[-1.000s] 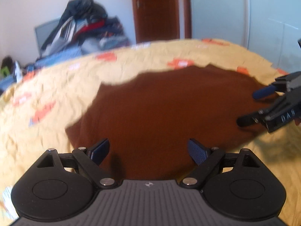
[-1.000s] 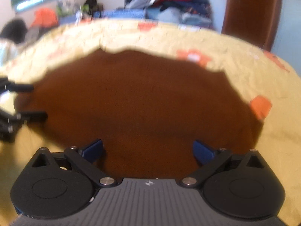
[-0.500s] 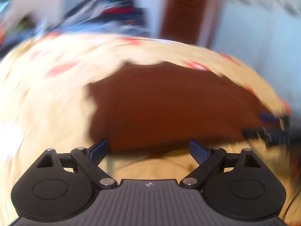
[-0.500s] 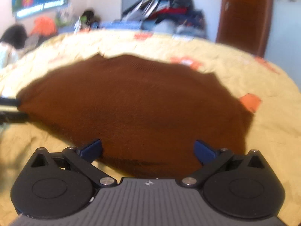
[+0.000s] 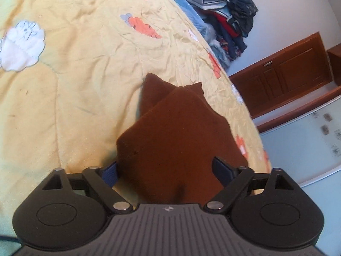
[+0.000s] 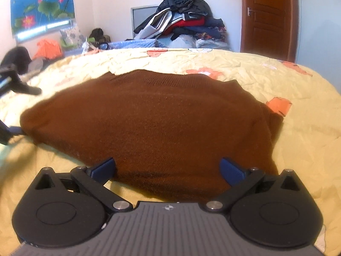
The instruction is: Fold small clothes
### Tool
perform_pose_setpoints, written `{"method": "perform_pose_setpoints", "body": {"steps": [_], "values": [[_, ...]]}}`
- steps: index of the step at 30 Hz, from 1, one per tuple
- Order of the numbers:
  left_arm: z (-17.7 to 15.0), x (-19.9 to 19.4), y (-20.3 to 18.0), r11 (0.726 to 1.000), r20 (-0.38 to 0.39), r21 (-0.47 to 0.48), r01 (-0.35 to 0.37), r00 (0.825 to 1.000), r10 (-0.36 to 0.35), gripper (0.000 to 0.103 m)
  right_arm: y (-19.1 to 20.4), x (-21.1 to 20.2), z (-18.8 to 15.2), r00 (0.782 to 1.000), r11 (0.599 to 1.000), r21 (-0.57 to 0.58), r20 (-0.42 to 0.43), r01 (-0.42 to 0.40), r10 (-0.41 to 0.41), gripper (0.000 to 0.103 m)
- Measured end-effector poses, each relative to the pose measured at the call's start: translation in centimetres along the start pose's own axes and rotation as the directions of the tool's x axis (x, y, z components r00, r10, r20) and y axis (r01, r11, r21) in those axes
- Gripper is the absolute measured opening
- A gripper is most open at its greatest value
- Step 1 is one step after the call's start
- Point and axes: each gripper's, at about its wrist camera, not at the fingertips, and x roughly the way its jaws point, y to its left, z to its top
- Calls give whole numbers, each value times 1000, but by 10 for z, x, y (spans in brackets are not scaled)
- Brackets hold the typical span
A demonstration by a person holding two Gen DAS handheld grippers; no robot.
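A brown knitted sweater [image 6: 153, 119] lies spread on the yellow bedspread [image 6: 298, 149]. In the left wrist view its left end [image 5: 177, 132] runs between the wide-open jaws of my left gripper [image 5: 168, 172]; the camera is rolled sideways. My right gripper [image 6: 168, 168] is open, with the near edge of the sweater between its blue pads [image 6: 230, 169]. My left gripper also shows in the right wrist view at the far left [image 6: 12, 85], by the sweater's left end.
The bedspread [image 5: 74, 85] has orange and white cartoon patches. A heap of clothes [image 6: 181, 25] sits behind the bed, with a wooden door [image 6: 266, 17] to the right and a lotus poster [image 6: 42, 2] on the left wall.
My left gripper has swung to the sweater's left end and rolled sideways, so the cloth now lies between its jaws. My right gripper has drawn back a little toward the near edge.
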Motion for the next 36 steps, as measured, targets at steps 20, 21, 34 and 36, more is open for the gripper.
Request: {"method": "perform_pose_setpoints", "body": {"steps": [20, 21, 34, 36], "values": [[-183, 43, -198, 344, 41, 937, -51, 999, 35, 15, -148, 12, 62, 872, 583, 669, 221, -461, 436, 103], [-192, 50, -195, 323, 33, 945, -50, 998, 56, 15, -153, 25, 64, 863, 554, 696, 195, -457, 466, 103], [-205, 51, -191, 177, 96, 979, -97, 995, 12, 14, -136, 97, 94, 858, 619, 700, -18, -356, 513, 102], [-212, 55, -191, 150, 99, 983, -101, 995, 19, 14, -132, 109, 100, 864, 672, 660, -68, -335, 498, 95]]}}
